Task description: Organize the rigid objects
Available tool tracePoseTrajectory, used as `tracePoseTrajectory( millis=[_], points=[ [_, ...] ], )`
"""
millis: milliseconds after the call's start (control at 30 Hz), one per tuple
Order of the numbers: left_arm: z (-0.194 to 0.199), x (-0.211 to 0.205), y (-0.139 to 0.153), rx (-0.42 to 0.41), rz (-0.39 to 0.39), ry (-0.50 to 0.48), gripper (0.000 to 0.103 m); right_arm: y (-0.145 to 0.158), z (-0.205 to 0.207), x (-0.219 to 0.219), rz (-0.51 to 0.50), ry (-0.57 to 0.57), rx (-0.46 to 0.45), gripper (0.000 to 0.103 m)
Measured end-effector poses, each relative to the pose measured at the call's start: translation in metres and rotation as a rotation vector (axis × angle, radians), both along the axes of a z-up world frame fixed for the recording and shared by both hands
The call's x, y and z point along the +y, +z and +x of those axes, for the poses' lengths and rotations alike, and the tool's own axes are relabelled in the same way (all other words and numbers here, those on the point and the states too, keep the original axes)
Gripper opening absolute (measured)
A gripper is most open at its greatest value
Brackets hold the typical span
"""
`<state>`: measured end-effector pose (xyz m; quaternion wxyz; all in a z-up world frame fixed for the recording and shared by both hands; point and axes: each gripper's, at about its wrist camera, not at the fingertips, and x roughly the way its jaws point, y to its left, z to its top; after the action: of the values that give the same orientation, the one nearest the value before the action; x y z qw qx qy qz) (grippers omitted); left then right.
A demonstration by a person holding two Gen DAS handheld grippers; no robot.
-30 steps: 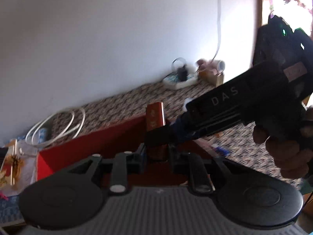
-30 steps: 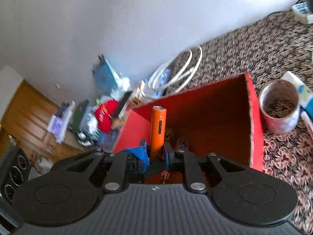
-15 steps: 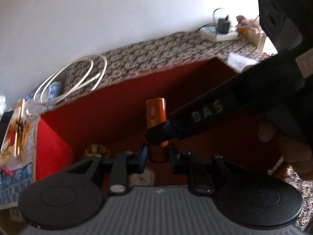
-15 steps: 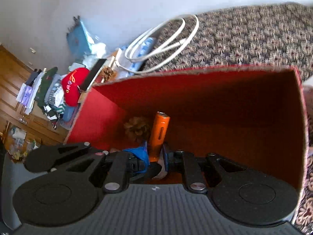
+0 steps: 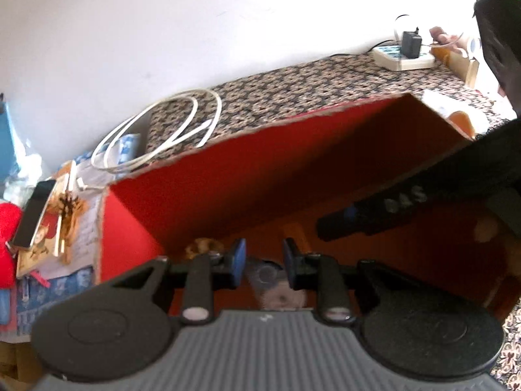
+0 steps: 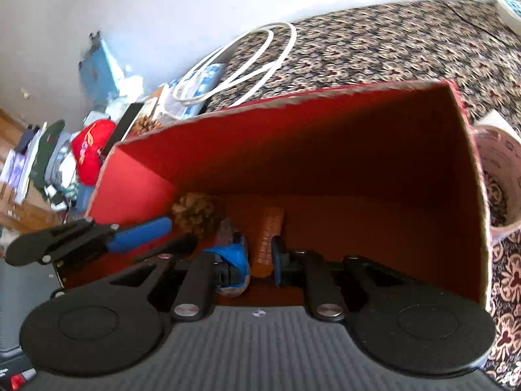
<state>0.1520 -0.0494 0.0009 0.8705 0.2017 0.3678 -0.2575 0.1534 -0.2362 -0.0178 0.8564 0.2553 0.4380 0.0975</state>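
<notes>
red box (image 6: 325,150); orange cylinder (image 6: 268,241); brown pinecone (image 6: 195,211); white cable (image 6: 247,62); brown-and-cream floral cloth (image 6: 390,42).

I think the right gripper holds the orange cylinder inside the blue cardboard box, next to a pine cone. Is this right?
Not quite: the cardboard box is red, not blue. The right wrist view shows the right gripper shut on the orange cylinder inside it, with the pine cone nearby.
</notes>
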Motion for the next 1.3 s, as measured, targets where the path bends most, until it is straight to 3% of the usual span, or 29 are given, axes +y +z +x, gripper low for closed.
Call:
tracePoseTrajectory(
  millis=[533, 900, 1067, 1300],
  points=[
    [0.0057, -0.0013, -0.0015, 0.075, 0.026, 0.047, 0.035, -0.0020, -0.0024, -0.0009, 0.012, 0.001, 0.003, 0.000],
    [0.0030, -0.0045, -0.0010, 0.032, 0.042, 0.061, 0.039, -0.0026, 0.0015, -0.0010, 0.020, 0.017, 0.005, 0.000],
    [0.0049, -0.0023, 0.0007, 0.032, 0.021, 0.075, 0.052, -0.0029, 0.0020, -0.0011, 0.016, 0.013, 0.007, 0.001],
    [0.0036, -0.0041, 0.0002, 0.029, 0.022, 0.088, 0.053, -0.0024, 0.0000, -0.0018, 0.020, 0.009, -0.006, 0.004]
  ],
)
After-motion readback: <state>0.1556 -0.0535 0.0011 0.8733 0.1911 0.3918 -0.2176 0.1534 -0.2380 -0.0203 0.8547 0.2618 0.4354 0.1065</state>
